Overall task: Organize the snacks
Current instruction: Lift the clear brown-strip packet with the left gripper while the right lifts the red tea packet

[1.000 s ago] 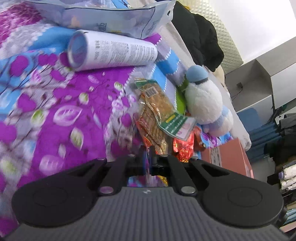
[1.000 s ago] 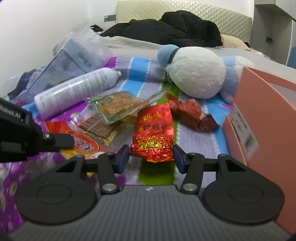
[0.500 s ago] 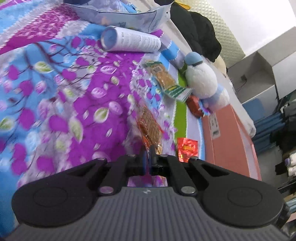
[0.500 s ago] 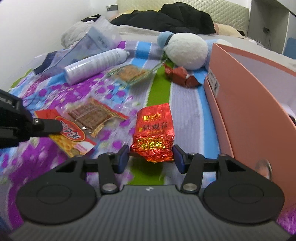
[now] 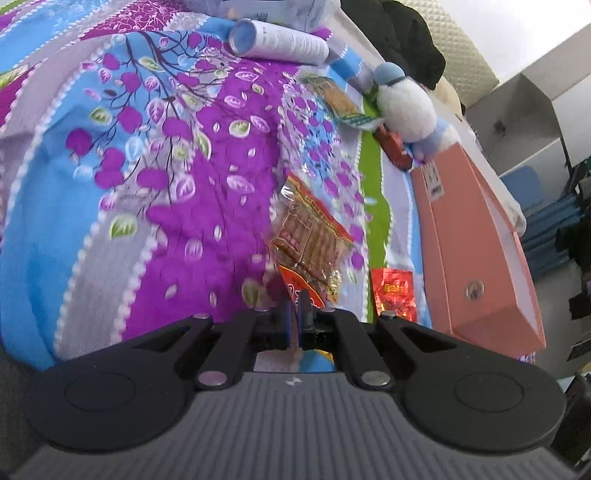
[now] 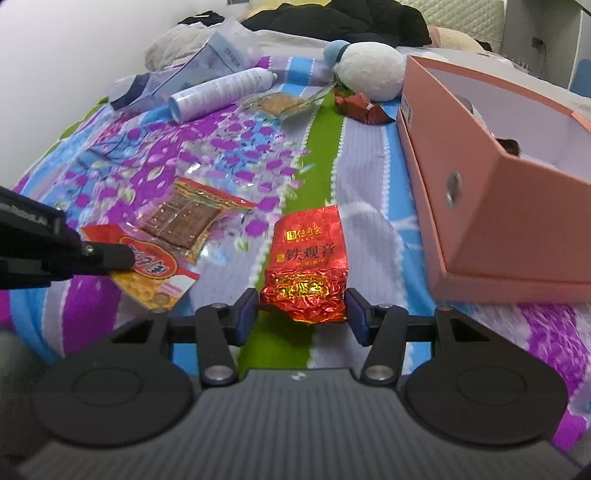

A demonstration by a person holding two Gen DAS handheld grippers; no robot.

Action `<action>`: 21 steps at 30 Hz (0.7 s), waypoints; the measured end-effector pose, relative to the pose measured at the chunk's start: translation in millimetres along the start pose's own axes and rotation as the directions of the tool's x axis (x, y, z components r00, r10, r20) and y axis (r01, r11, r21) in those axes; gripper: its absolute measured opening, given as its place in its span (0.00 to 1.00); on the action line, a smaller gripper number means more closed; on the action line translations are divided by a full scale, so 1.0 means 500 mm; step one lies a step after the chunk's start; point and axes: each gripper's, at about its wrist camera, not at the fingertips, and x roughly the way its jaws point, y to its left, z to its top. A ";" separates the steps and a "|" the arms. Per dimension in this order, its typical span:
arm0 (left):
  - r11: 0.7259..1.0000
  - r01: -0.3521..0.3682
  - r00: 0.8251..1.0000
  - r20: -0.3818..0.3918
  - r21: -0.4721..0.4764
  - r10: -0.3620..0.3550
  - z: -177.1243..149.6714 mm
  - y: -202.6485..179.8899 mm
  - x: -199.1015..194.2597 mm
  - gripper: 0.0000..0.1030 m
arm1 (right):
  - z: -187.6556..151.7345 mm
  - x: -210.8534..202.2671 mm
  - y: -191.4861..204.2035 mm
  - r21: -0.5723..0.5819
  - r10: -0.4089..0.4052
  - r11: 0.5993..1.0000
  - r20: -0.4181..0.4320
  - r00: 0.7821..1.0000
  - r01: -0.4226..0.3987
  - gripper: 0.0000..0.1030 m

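My left gripper (image 5: 294,310) is shut on the edge of a red snack packet (image 6: 147,266), with a clear packet of brown biscuits (image 5: 310,236) lying over it. My right gripper (image 6: 302,312) is shut on a red foil tea packet (image 6: 306,266), which also shows in the left wrist view (image 5: 394,293). The open pink box (image 6: 491,206) stands to the right of it. A green-edged cracker packet (image 6: 280,103) and a dark red packet (image 6: 360,107) lie farther back on the flowered bedspread (image 5: 147,177).
A white spray can (image 6: 221,94) and a clear plastic bag (image 6: 207,66) lie at the back left. A white and blue plush toy (image 6: 369,68) sits behind the box. Black clothes (image 6: 332,18) lie by the headboard. The bed edge is near me.
Both grippers have pulled back toward the near bed edge, carrying their packets. The pink box now shows its open inside in the right view.
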 end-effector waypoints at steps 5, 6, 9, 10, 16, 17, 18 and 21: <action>0.999 -0.034 0.999 -0.019 0.033 0.035 -0.019 -0.006 -0.013 0.08 | -0.031 -0.023 -0.015 0.018 0.009 1.000 -0.026 1.000 -0.009 0.53; 0.998 -0.042 0.999 -0.024 0.038 0.043 -0.020 -0.005 -0.014 0.18 | -0.035 -0.023 -0.019 0.027 0.015 1.000 -0.034 0.999 -0.014 0.53; 0.997 -0.063 0.997 -0.043 0.049 0.065 -0.023 -0.006 -0.016 0.72 | -0.043 -0.018 -0.028 0.053 0.026 0.998 -0.049 0.998 -0.024 0.54; 0.996 -0.070 0.997 -0.030 0.063 0.072 -0.026 -0.008 -0.021 0.76 | -0.044 -0.016 -0.029 0.060 0.026 0.998 -0.051 0.998 -0.023 0.56; 0.965 -0.112 0.993 0.006 0.237 0.114 -0.019 -0.041 -0.025 0.87 | -0.042 -0.015 -0.028 0.067 0.007 0.998 -0.031 0.999 -0.005 0.66; 0.957 -0.123 0.992 0.013 0.264 0.124 -0.017 -0.046 -0.022 0.89 | -0.041 -0.014 -0.028 0.069 0.013 0.998 -0.025 1.000 -0.011 0.66; 0.951 -0.129 0.991 0.019 0.282 0.129 -0.013 -0.050 -0.018 0.89 | -0.041 -0.011 -0.027 0.067 0.018 0.998 -0.019 1.000 -0.017 0.66; 0.939 -0.116 0.993 0.030 0.323 0.112 -0.001 -0.062 -0.004 0.89 | -0.041 -0.003 -0.021 0.044 0.011 0.999 -0.014 1.000 -0.011 0.66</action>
